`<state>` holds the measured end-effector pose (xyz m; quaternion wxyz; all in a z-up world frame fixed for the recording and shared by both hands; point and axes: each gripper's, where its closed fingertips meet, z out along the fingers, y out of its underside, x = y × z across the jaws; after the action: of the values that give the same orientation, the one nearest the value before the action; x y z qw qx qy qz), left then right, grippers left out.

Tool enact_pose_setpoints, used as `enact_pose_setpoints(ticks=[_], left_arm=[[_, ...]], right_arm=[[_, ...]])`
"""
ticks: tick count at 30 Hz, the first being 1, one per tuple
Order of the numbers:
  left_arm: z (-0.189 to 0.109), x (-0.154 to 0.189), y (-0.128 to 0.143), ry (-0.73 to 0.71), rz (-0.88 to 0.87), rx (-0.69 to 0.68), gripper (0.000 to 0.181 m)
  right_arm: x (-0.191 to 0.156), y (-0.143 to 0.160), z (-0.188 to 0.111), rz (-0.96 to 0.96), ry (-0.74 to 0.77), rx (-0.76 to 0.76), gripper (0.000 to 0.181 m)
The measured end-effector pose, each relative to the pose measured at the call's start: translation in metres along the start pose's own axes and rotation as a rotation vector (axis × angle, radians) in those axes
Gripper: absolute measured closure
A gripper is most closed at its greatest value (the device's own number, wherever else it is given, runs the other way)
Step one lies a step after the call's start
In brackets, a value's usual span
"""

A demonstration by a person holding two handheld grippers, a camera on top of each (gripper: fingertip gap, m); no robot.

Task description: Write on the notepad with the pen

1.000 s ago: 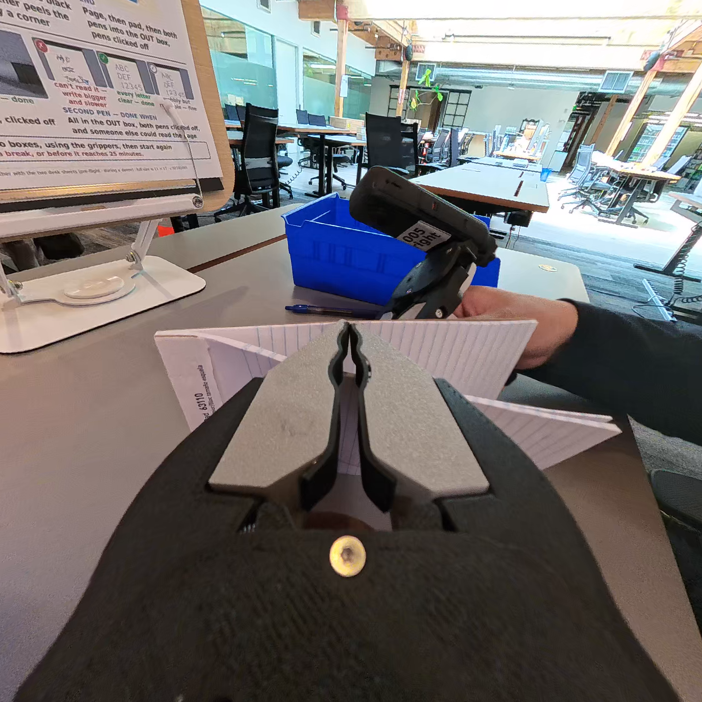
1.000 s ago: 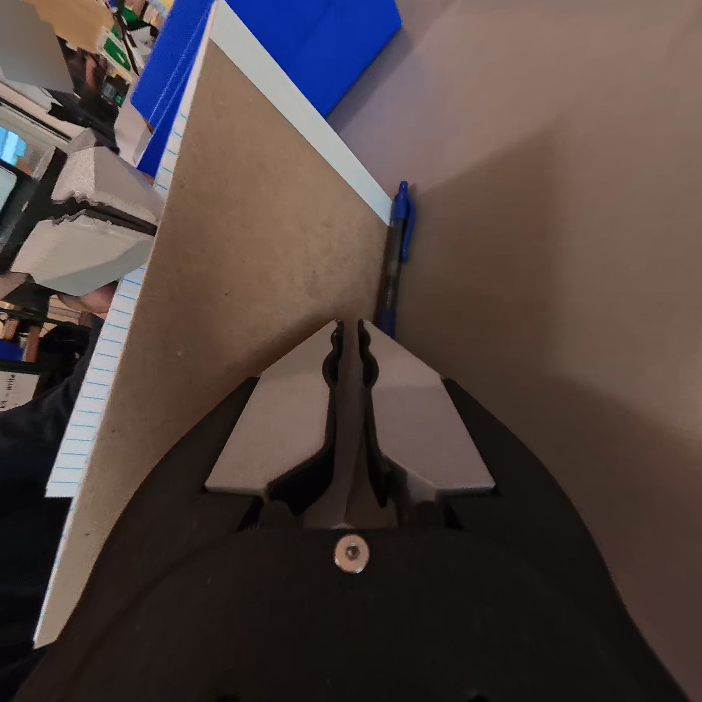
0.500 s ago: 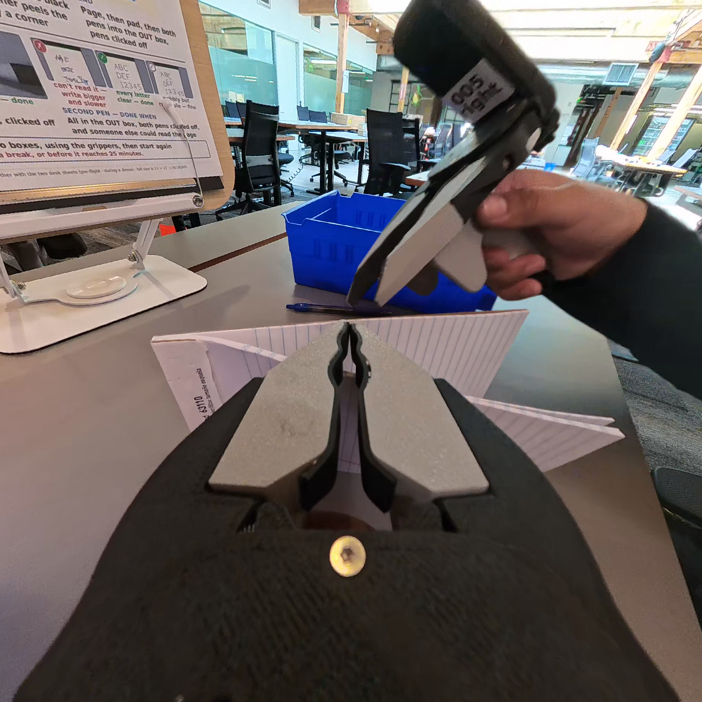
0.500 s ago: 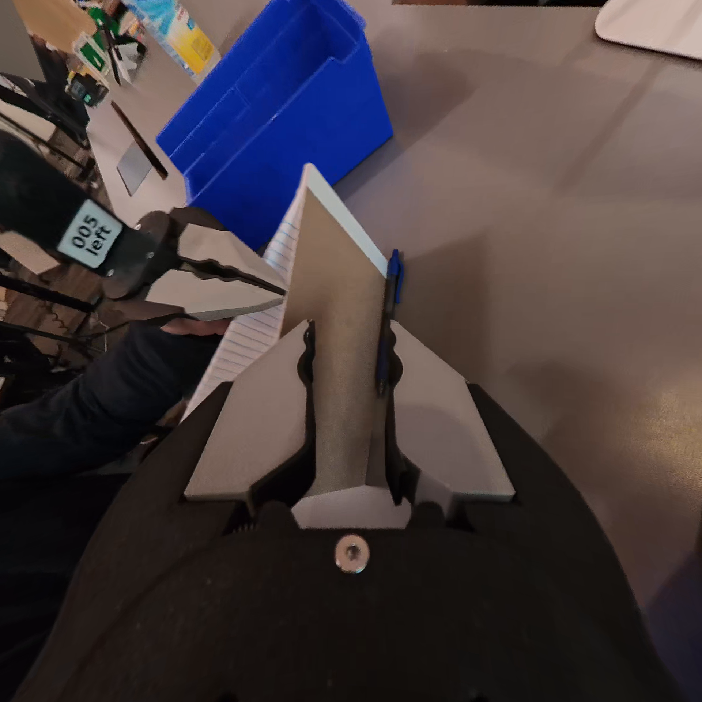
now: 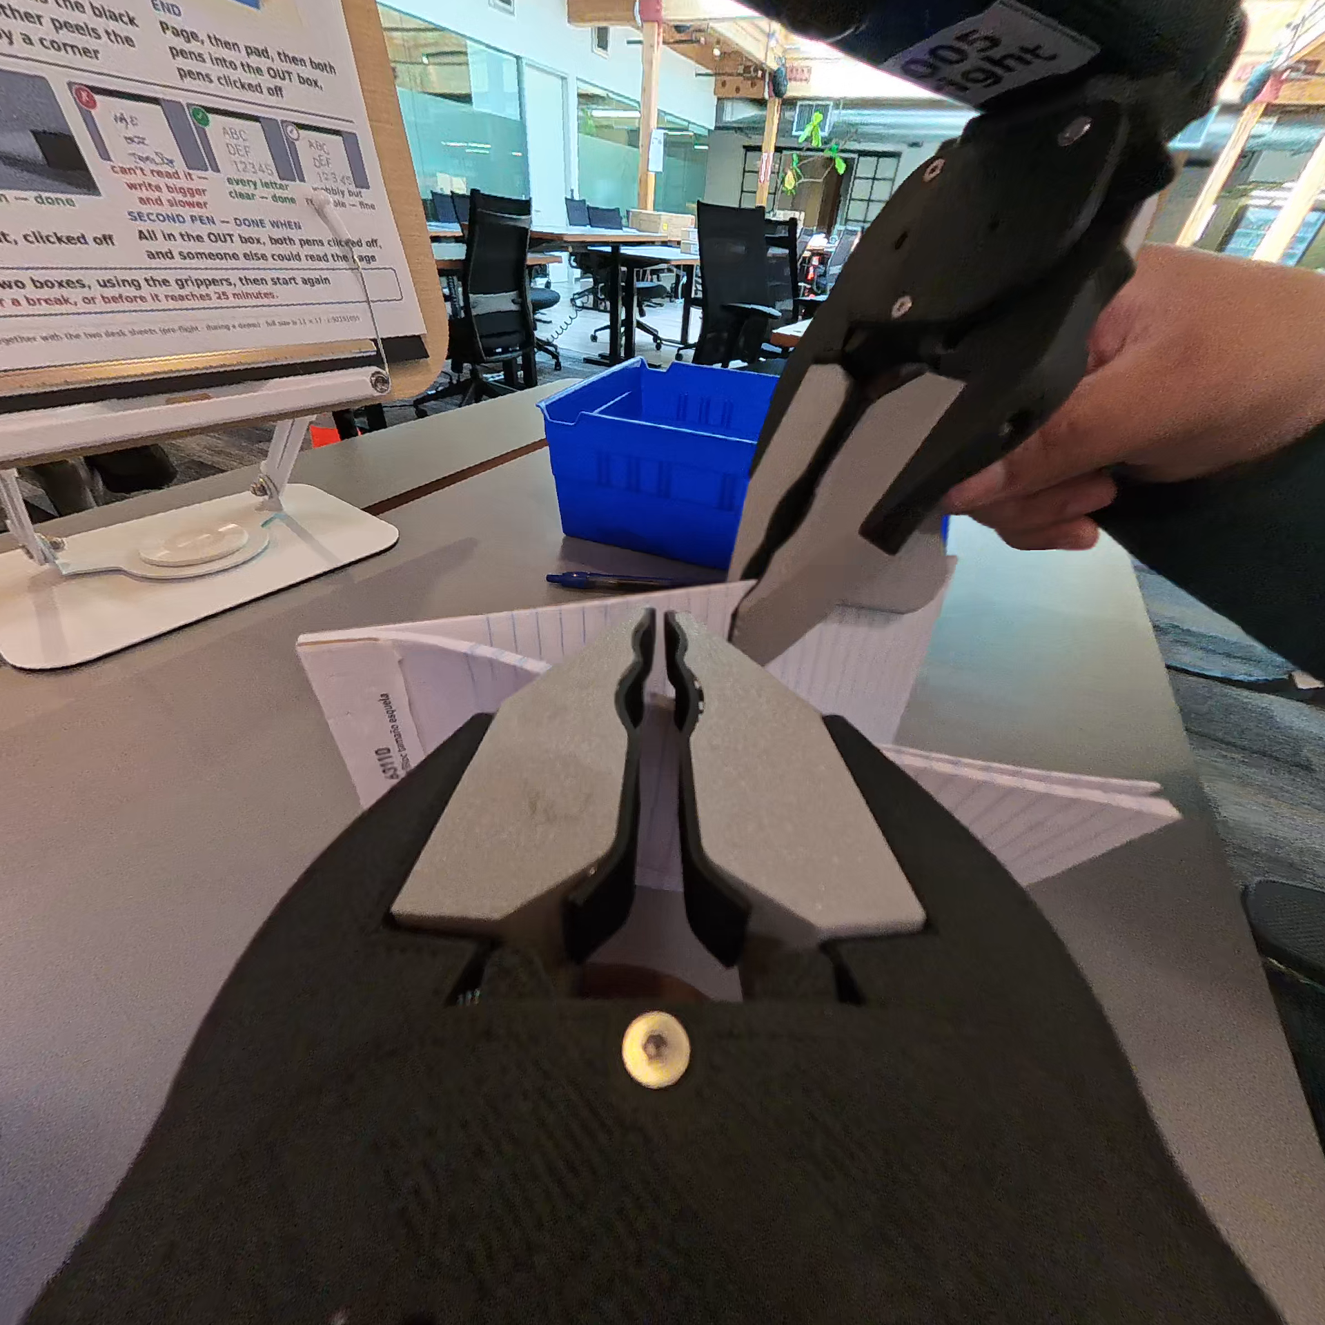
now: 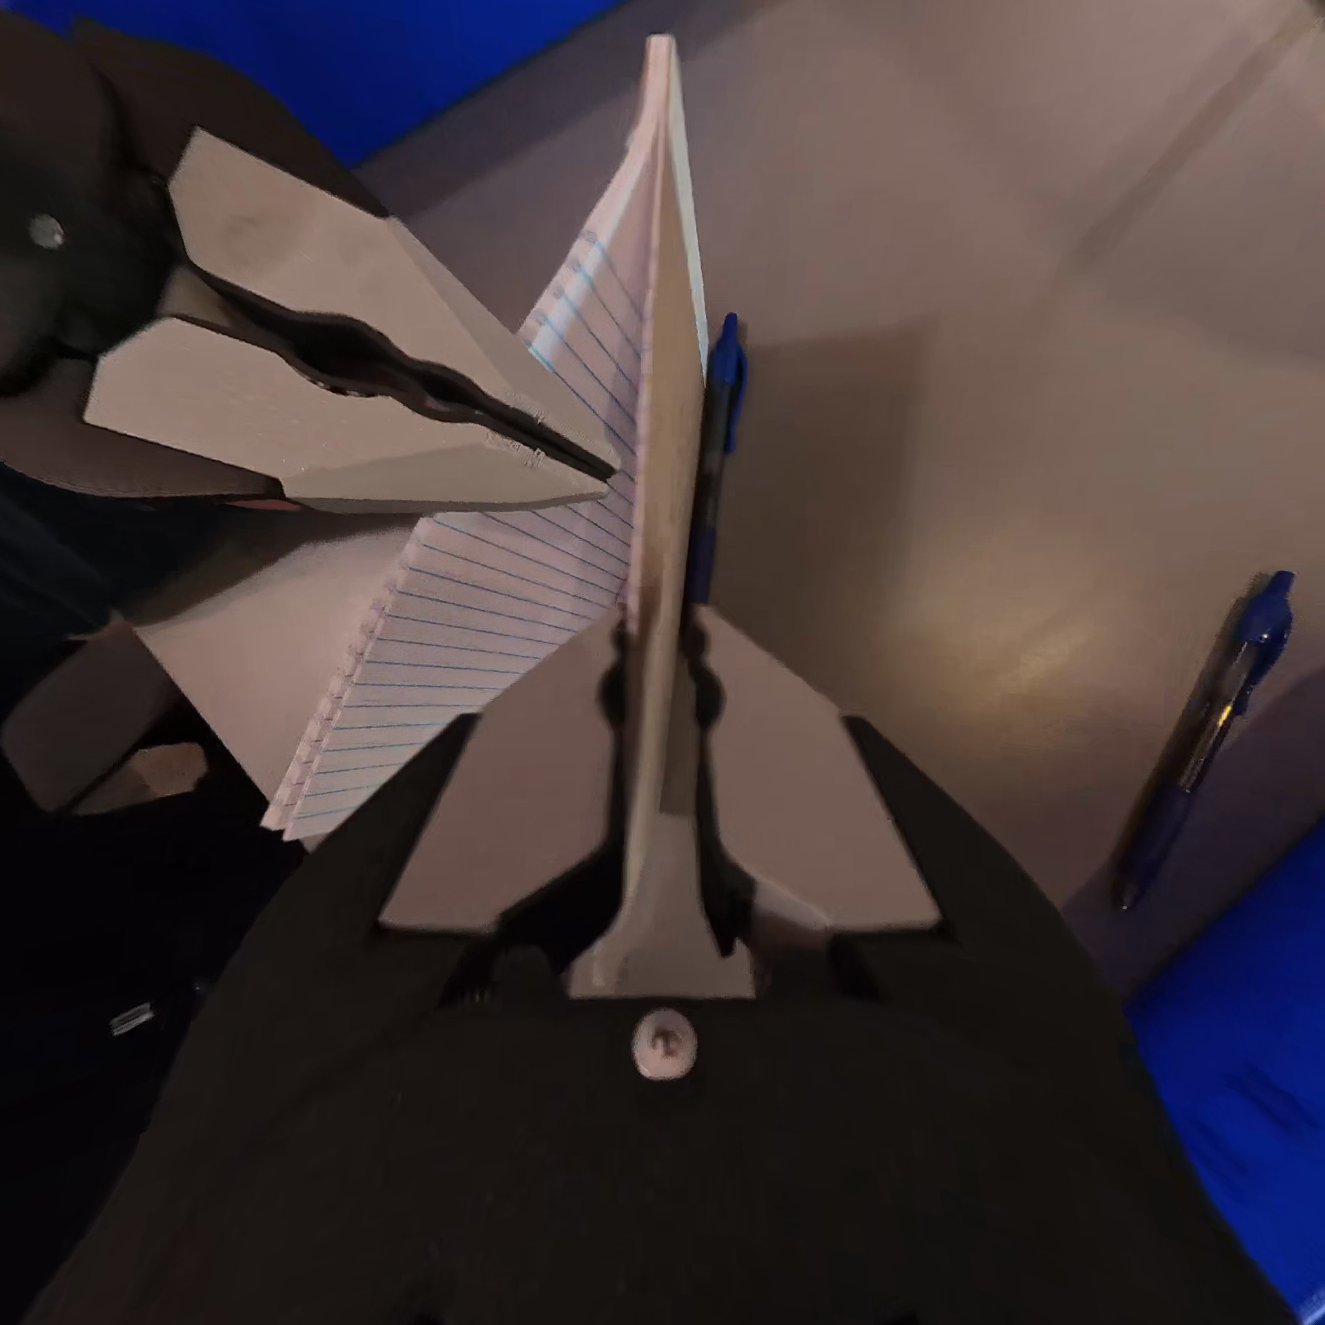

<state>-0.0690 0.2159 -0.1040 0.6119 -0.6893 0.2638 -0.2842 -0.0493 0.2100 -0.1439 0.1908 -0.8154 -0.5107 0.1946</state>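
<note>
The notepad (image 5: 846,667) is standing partly lifted off the grey tabletop (image 5: 143,789), its lined pages fanning apart. The left gripper (image 5: 659,624) is pinching a lined sheet, its jaws nearly together. The right gripper (image 6: 656,631) is clamping the upright cardboard backing from above. One blue pen (image 6: 717,444) is lying just beside the backing; a second pen (image 6: 1212,724) is lying well apart, near a blue bin (image 5: 645,466).

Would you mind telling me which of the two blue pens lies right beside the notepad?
The blue pen alongside the upright notepad that the right claw straddles; the other pen lies well apart, near the blue bin.
</note>
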Motion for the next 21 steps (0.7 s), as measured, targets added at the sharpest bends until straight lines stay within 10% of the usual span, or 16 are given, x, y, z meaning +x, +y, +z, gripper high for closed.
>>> enact_pose_setpoints(ticks=[10, 21], left_arm=[[-0.041, -0.028, -0.053, -0.079, -0.057, 0.276, 0.176], [-0.033, -0.059, -0.022, -0.101, -0.261, 0.164, 0.143]], right_arm=[[0.013, 0.003, -0.012, 0.070, -0.125, 0.214, 0.181], [0.029, 0.005, -0.050, 0.155, -0.206, 0.508, 0.181]])
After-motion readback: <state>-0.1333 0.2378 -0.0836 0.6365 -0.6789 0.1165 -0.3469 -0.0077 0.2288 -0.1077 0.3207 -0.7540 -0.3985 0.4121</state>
